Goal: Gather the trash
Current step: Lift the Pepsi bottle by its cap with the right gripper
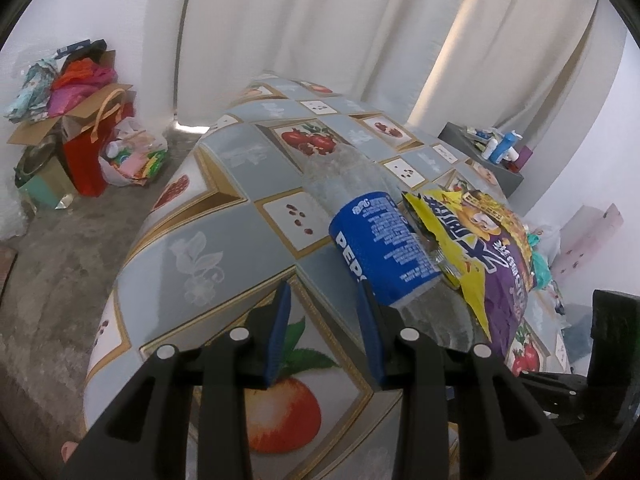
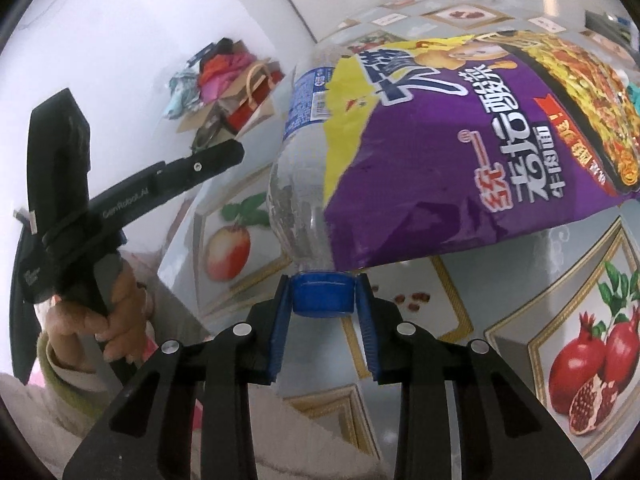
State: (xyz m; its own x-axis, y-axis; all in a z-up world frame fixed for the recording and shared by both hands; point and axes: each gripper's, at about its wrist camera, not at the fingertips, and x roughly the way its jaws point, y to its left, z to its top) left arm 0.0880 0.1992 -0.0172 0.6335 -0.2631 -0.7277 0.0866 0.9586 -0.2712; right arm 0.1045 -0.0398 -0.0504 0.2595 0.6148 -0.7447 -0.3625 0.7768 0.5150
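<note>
right gripper has its blue pads pressed on either side of the blue cap of a clear plastic pepsi bottle, so it's clamped on the cap, nothing loose there. the bottle lies on its side on the table, which has that grey fruit-print cloth with pomegranates and apples on it, and a purple and yellow noodle packet rests partly on top of the bottle, overlapping the label. left gripper is partly open with nothing between its pads, just cloth underneath; its right-hand pad sits just beside the bottle's blue label, can't tell if it actually touches. in the right wrist view you can see a hand wrapped round the left gripper's handle off to the side. back on the floor by the wall there's a pile of cardboard boxes and bags, well apart from the table.
</note>
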